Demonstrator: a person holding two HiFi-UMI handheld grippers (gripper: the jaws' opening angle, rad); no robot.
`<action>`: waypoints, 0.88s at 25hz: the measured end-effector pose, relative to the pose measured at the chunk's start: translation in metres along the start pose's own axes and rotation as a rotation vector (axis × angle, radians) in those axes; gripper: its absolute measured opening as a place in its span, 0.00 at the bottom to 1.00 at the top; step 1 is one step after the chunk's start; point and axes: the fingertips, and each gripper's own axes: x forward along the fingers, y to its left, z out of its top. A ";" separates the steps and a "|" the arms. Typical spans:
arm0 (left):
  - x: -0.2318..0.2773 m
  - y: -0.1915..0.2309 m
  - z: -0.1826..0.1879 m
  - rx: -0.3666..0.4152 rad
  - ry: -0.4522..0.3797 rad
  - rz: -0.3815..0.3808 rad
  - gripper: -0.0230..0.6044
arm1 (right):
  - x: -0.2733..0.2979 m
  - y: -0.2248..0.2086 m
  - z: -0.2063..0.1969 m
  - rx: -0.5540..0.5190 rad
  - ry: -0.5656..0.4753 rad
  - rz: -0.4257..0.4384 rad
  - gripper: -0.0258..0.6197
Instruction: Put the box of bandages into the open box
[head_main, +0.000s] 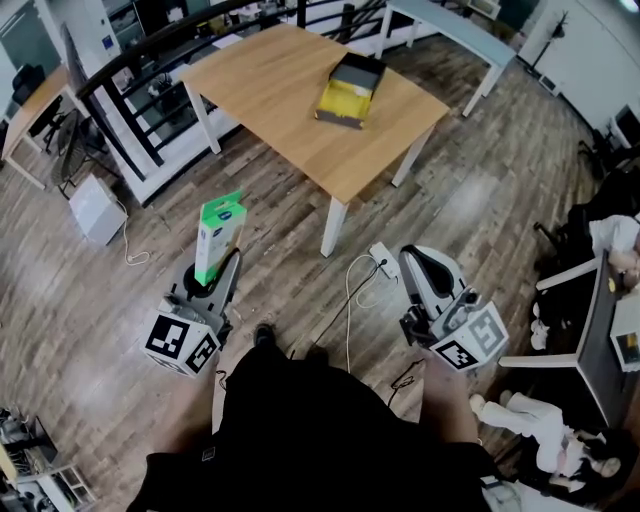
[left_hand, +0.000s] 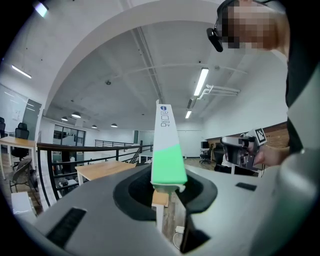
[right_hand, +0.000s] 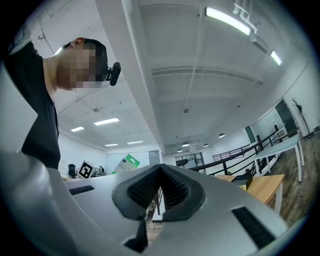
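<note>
Bandage box (green-white) in left tongs

Grippers: 2, namely left gripper and right gripper.
Marker cubes: 2, one on the left, one on the right.
Bandage box: 1.
Open box: 1.
Wooden tables: 2, the nearer and the farther.
Pale table: 1.
White floor box: 1.
Power strip: 1.
Persons: at least 2, the wearer and one seated.
</note>
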 end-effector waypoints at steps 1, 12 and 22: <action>-0.002 -0.003 -0.001 0.003 0.000 0.002 0.19 | -0.003 0.001 0.000 0.004 -0.001 0.005 0.09; 0.006 -0.007 -0.003 -0.019 -0.008 -0.017 0.19 | -0.007 -0.007 -0.004 0.071 -0.012 0.002 0.10; 0.052 0.042 -0.012 -0.074 -0.019 -0.045 0.19 | 0.037 -0.039 -0.019 0.099 0.020 -0.027 0.10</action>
